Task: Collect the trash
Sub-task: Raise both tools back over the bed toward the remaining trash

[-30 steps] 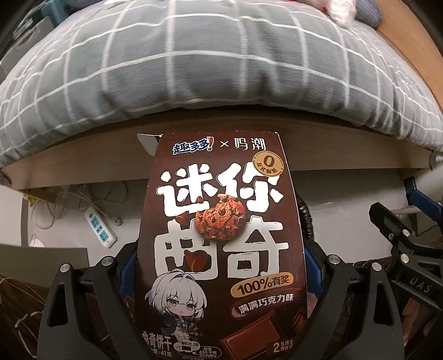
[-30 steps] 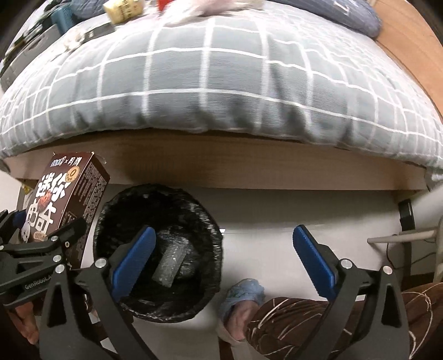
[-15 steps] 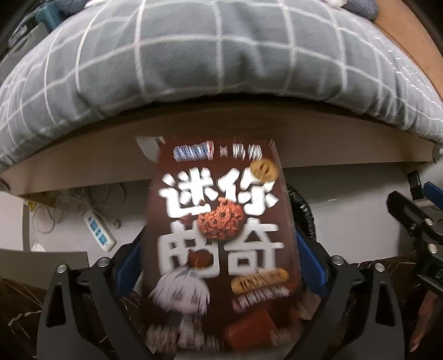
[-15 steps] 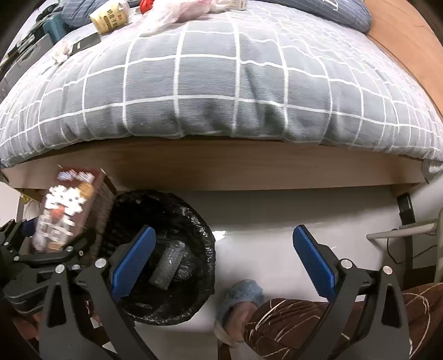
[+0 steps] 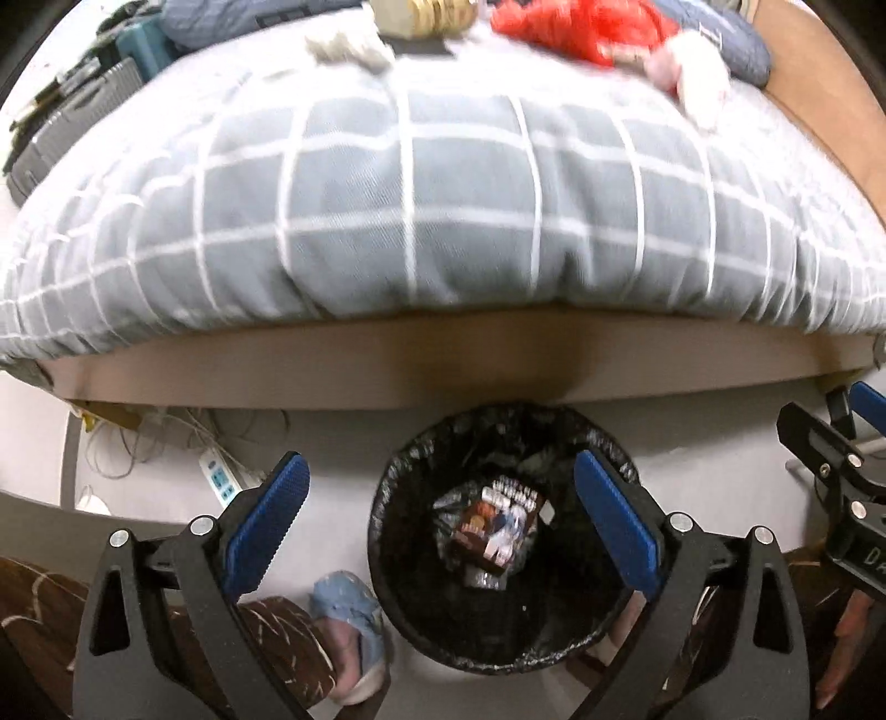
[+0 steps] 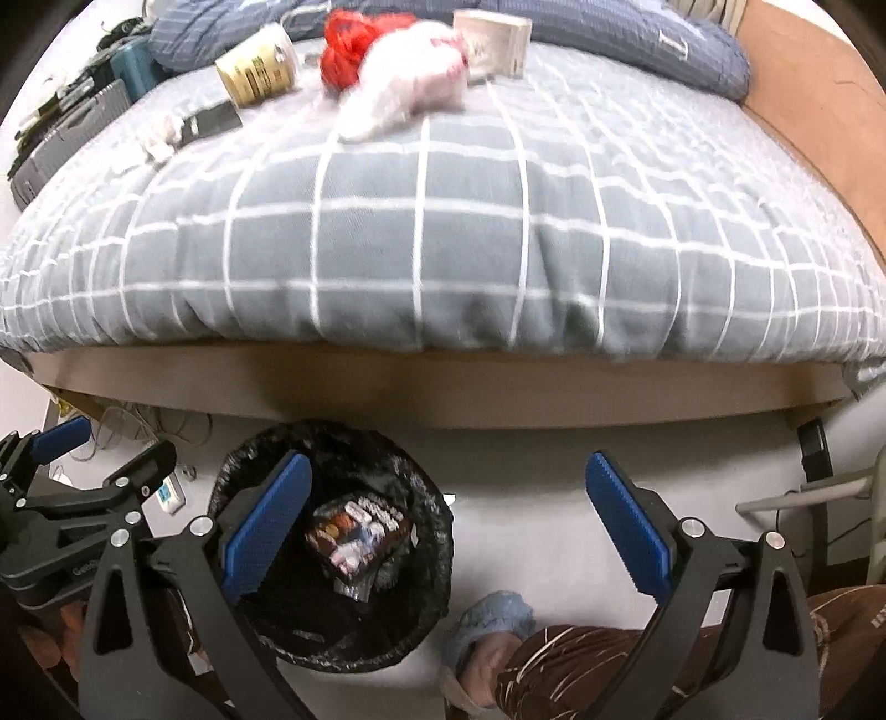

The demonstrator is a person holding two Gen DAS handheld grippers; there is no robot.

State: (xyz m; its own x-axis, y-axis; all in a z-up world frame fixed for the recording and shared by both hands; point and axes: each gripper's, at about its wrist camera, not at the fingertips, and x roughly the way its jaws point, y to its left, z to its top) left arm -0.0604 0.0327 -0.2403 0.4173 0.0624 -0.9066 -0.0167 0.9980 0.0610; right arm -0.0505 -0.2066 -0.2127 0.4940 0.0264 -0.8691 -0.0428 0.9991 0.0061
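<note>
A brown cookie box [image 5: 495, 526] lies inside the black-lined trash bin [image 5: 387, 487] on the floor by the bed; it also shows in the right wrist view [image 6: 357, 529] in the same bin [image 6: 437, 526]. My left gripper [image 5: 437, 504] is open and empty above the bin. My right gripper [image 6: 448, 515] is open and empty, just right of the bin. On the bed lie a red bag [image 6: 354, 41], a pink-white bag [image 6: 410, 88], a cream cup [image 6: 255, 69], a small box [image 6: 490, 39] and crumpled tissue [image 6: 163, 133].
The grey checked duvet [image 6: 443, 221] overhangs a wooden bed frame [image 6: 443, 382]. A power strip with cables [image 5: 219, 479] lies on the floor at left. The person's slippered foot [image 6: 490, 626] is beside the bin. A grey case [image 6: 66, 138] sits at the bed's left.
The left gripper opened and let go of the cookie box, which dropped into the bin. Both views have tilted up, showing more of the bed top.
</note>
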